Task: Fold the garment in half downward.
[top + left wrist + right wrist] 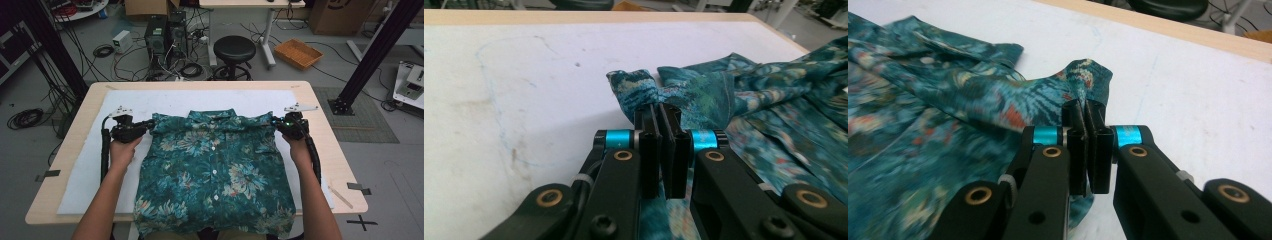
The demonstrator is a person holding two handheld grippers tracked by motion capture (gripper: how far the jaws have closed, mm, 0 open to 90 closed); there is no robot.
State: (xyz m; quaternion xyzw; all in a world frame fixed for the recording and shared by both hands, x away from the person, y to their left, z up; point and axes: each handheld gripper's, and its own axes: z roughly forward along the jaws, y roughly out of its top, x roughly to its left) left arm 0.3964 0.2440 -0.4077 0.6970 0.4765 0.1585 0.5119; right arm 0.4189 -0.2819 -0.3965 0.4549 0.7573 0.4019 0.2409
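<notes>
shirt: lies front up on the white sheet of the bench, hem hanging over the near edge.
left claw: clenched on the left shoulder fold, to lift that side.
right claw: clenched on the right shoulder, so both sides rise evenly.
likely purpose: to raise and spread the shirt flat.

A shirt lies on a mat that covers the middle of the table, collar far, hem hanging over the near edge. The left gripper is at the shirt's far left corner, the right gripper at its far right corner. Behind the table a stool stands on the floor, with a basket to its right.
</notes>
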